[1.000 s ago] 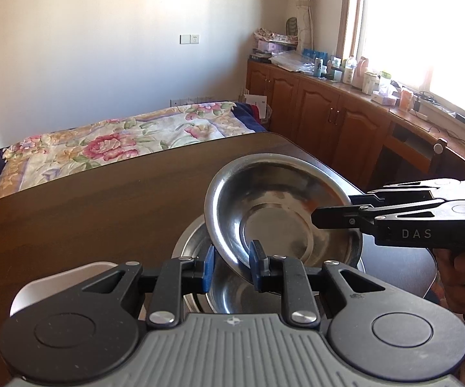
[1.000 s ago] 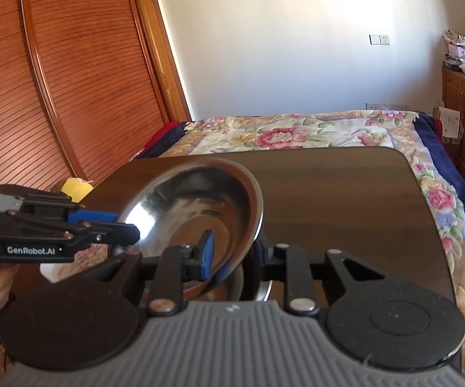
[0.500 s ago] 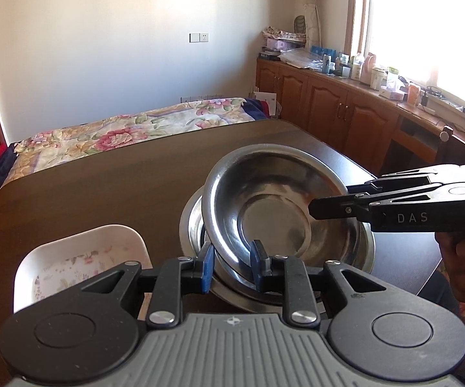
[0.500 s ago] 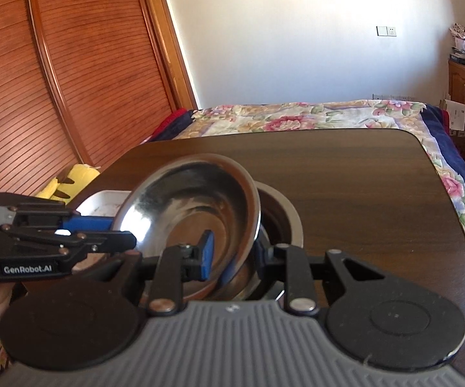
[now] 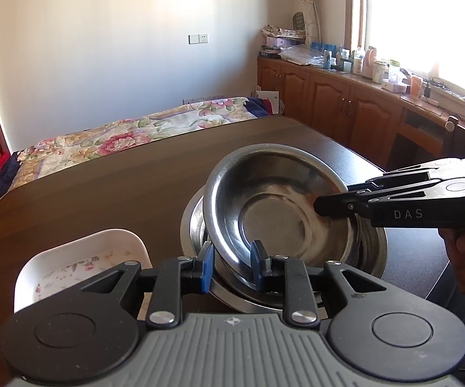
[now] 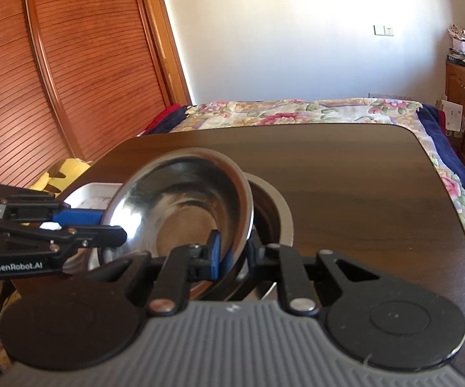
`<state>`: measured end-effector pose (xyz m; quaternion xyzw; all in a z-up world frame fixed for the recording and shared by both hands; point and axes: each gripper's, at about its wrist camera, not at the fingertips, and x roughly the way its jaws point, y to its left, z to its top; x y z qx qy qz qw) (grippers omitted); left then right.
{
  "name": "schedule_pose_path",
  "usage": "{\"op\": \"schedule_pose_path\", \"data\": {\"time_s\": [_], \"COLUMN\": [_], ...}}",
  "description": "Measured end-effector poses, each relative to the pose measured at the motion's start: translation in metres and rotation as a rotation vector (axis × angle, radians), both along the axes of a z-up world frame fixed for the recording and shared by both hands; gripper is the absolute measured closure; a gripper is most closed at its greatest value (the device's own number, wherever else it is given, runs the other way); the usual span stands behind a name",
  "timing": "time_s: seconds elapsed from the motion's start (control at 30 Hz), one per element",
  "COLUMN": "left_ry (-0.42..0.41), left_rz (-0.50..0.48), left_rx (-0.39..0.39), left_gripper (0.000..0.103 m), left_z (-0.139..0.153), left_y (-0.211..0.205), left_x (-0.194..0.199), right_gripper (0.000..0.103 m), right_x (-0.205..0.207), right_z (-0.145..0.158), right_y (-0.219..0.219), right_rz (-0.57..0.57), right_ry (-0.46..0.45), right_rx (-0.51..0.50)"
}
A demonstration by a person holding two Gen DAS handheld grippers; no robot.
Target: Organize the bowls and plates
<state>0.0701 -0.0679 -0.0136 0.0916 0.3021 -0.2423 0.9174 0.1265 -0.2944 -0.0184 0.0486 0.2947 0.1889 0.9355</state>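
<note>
A shallow steel bowl [image 5: 274, 213] [image 6: 184, 206] rests tilted inside a larger steel bowl [image 5: 374, 245] [image 6: 277, 206] on the dark wooden table [image 5: 103, 200]. My left gripper [image 5: 232, 258] [image 6: 116, 229] is shut on the near-left rim of the upper bowl, one blue pad on each side. My right gripper [image 6: 234, 251] [image 5: 321, 206] grips the opposite rim. Its jaws are closing, with the rim between the pads. The lower bowl's inside is mostly hidden.
A white square dish with a flower print [image 5: 80, 258] [image 6: 93, 190] sits on the table just left of the bowls. Beyond the table lies a bed with a floral cover [image 5: 129, 135]. Wooden cabinets [image 5: 329, 103] line the right wall.
The upper bowl came down from a steep tilt above the larger bowl and now sits in it. Both grippers sank with it. The right gripper's jaws narrowed.
</note>
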Motion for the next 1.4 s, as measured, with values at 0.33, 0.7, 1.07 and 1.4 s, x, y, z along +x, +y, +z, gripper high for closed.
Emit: {"op": "schedule_pose_path", "data": {"time_s": [0.33,0.7,1.07,1.4], "left_ry": [-0.034,-0.095,-0.147,-0.136], "left_rz": [0.031,0.112,0.155,0.188], "left_rx": [-0.060,-0.148,-0.170,-0.161], "left_gripper": [0.077,0.050,0.008,0.001], "left_z": [0.006,-0.006,-0.012,-0.022], "left_y": [0.005,0.013,0.017,0.014], "left_x": [-0.012,-0.023,-0.021,-0.017], "right_gripper": [0.088,0.087,0.055,0.000], "right_x": [-0.001,-0.008,-0.031,-0.043], "right_z": [0.001,-0.002,-0.005,-0.012], "right_y": [0.003,0.009,0.002,0.005], "right_rz": [-0.014,-0.031,-0.101,-0.171], "right_ry": [-0.025,-0.086,-0.189,-0.322], "right_rx": [-0.051,-0.101,0.001,-0.051]}}
